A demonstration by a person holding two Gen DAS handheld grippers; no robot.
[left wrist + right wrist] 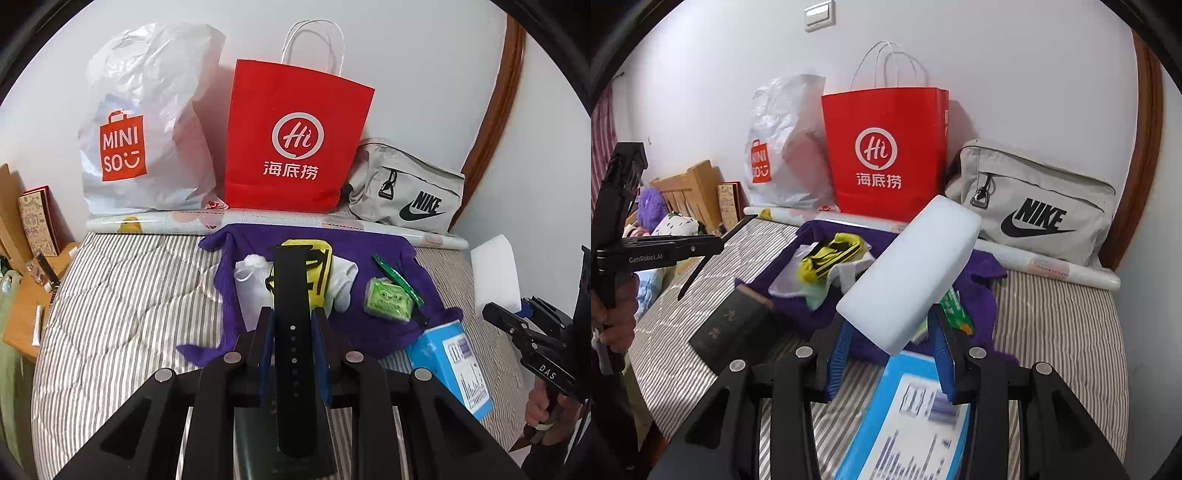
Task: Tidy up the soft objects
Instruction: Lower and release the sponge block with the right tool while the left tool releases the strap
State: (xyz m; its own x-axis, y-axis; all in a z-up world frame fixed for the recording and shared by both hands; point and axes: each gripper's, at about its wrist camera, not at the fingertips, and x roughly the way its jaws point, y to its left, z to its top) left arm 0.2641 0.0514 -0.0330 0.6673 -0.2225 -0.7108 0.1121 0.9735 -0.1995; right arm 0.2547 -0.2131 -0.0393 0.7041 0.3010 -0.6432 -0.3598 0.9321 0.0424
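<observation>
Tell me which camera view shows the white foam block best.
The right wrist view: the white rectangular foam block fills the centre, tilted, clamped in the right claw with its long face visible. The left wrist view shows only a small end of it at the right edge, above that claw.

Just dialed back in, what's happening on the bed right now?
A person holds a gripper in each hand above the striped bed. The left gripper is shut on a black watch strap, and the right gripper is shut on a white sponge block. Neither has been set down. Below them a purple cloth carries a yellow-and-black item, white socks and a green packet, with a blue box at its edge.
</observation>
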